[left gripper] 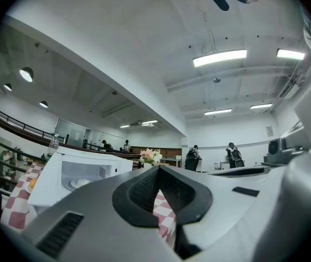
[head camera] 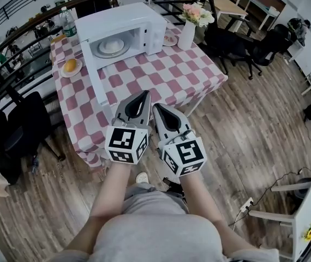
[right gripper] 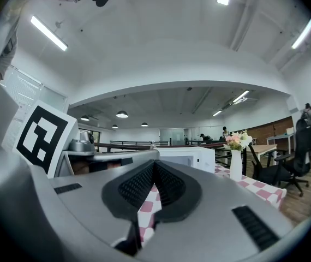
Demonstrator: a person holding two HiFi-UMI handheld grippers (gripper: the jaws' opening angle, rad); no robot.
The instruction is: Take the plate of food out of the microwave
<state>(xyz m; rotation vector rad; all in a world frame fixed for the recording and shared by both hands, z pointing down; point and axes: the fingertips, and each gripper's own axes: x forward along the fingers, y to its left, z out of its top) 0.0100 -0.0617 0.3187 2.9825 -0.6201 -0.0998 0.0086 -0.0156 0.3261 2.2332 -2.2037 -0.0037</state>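
The left claw (head camera: pixel 144 96) and the right claw (head camera: pixel 156 108) are hovering side by side at the near edge of the checkered tabletop (head camera: pixel 172 75), both pointing level toward the microwave (head camera: pixel 128 18). Each claw's jaws are pressing together with nothing between them. The microwave is sitting toward the far edge, its door (head camera: pixel 94 78) hanging open. The plate of food (head camera: pixel 112 47) is resting inside it, well apart from both claws. A vase of flowers (head camera: pixel 188 29) is standing just beside the microwave, and a small plate (head camera: pixel 71 66) is lying near the left edge.
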